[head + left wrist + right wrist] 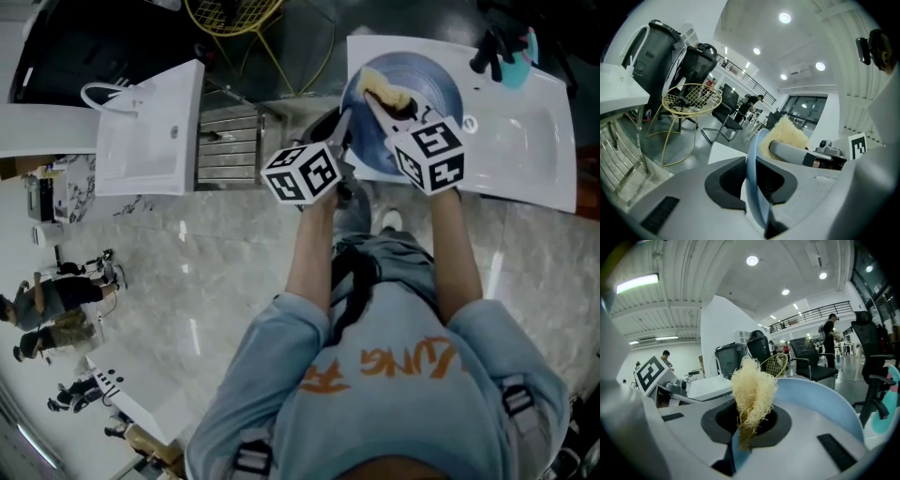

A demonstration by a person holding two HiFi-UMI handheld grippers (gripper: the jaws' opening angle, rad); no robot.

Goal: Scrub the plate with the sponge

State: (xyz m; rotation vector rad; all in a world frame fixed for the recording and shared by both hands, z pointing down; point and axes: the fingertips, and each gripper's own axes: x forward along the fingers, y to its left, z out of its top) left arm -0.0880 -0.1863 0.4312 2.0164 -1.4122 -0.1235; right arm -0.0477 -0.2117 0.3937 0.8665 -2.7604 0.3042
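Large open office hall, swivel chairs (818,371), mezzanine railing (811,315), recessed ceiling lights (751,260), marble floor (234,244)

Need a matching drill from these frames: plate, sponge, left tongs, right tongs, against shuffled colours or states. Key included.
Things:
1. plate
2. sponge
3. left tongs
4. right tongs

Colour or state:
A. shut on the sponge
B. light blue
C. shut on the plate's rim
D. pale yellow, fibrous

Pairs: 1-B, 2-D, 3-C, 4-A
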